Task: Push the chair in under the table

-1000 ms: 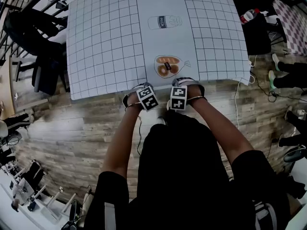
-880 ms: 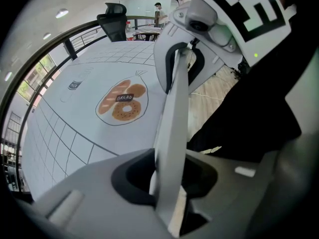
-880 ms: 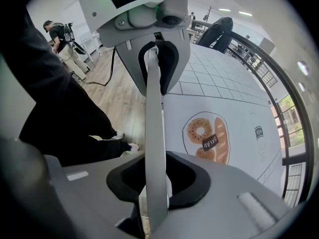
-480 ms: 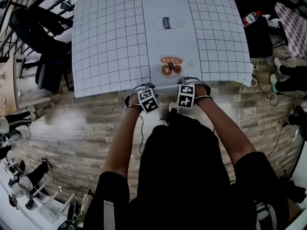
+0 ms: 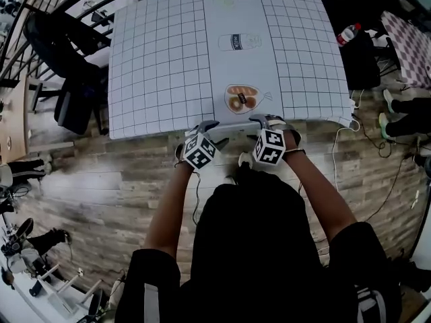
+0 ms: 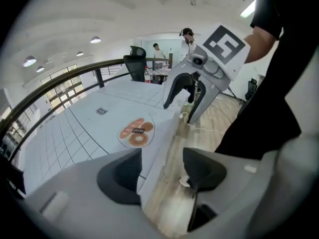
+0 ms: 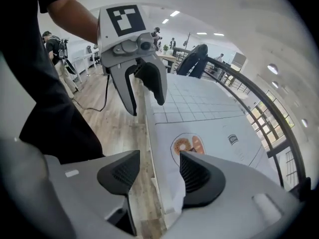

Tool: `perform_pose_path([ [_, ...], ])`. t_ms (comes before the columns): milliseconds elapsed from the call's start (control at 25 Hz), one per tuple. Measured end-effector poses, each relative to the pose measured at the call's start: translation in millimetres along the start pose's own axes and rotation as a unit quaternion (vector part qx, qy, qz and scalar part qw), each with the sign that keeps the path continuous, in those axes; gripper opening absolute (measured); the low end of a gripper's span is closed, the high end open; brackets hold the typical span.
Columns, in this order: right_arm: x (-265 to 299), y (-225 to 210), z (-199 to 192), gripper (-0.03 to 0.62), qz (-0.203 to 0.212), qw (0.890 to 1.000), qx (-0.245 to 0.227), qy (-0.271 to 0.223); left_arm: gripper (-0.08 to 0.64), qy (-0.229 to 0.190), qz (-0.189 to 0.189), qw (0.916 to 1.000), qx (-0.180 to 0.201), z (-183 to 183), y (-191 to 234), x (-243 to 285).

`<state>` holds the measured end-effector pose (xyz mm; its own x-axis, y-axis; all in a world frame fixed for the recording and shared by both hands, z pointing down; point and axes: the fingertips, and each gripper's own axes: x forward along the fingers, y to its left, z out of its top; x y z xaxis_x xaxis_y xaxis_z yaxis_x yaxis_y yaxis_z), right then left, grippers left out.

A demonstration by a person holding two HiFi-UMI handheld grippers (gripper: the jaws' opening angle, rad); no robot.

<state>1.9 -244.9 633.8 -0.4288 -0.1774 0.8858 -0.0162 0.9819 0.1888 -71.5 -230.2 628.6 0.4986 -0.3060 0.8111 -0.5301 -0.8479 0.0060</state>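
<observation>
At the near edge of the table (image 5: 155, 132), left gripper (image 6: 162, 171) and right gripper (image 7: 159, 172) have just opened wide, gripping nothing; best lift both straight off, without snagging the tablecloth (image 5: 161, 59).

Your left gripper's (image 6: 162, 159) jaws had just been opening, the table's (image 6: 84, 131) near edge between them, with your right gripper (image 6: 179, 112) at one o'clock.
</observation>
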Motion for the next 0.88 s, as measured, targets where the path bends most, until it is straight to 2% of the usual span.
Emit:
perform_pose_path([
  [80, -17, -8, 13, 0.252, -0.024, 0.999, 0.018, -0.024, 0.262, -0.038, 0.025, 0.9988, -0.015, 13, 4, -17],
  [160, -37, -16, 25, 0.247, -0.060, 0.996, 0.052, -0.048, 0.262, -0.086, 0.056, 0.9934, -0.051, 25, 7, -39],
  [240, -60, -14, 38, 0.233, -0.096, 0.988, 0.092, -0.078, 0.262, -0.141, 0.085, 0.9816, -0.097, 33, 2, -66],
  [320, -87, 0, 54, 0.230, -0.118, 0.975, 0.139, -0.124, 0.261, -0.191, 0.118, 0.9651, -0.134, 38, -13, -98],
  [400, -115, 14, 67, 0.200, -0.132, 0.957, 0.191, -0.173, 0.248, -0.232, 0.168, 0.9464, -0.149, 43, -26, -135],
  [480, -136, 14, 77, 0.126, -0.150, 0.933, 0.249, -0.212, 0.217, -0.262, 0.213, 0.9296, -0.147, 48, -26, -168],
  [680, -174, 22, 80, 0.040, -0.191, 0.860, 0.375, -0.289, 0.112, -0.334, 0.254, 0.8932, -0.163, 48, -40, -224],
  [760, -193, 35, 88, 0.009, -0.200, 0.838, 0.396, -0.318, 0.040, -0.352, 0.263, 0.8800, -0.179, 43, -53, -249],
  [880, -221, 54, 110, 0.000, -0.220, 0.818, 0.397, -0.353, 0.011, -0.361, 0.272, 0.8671, -0.209, 29, -67, -277],
])
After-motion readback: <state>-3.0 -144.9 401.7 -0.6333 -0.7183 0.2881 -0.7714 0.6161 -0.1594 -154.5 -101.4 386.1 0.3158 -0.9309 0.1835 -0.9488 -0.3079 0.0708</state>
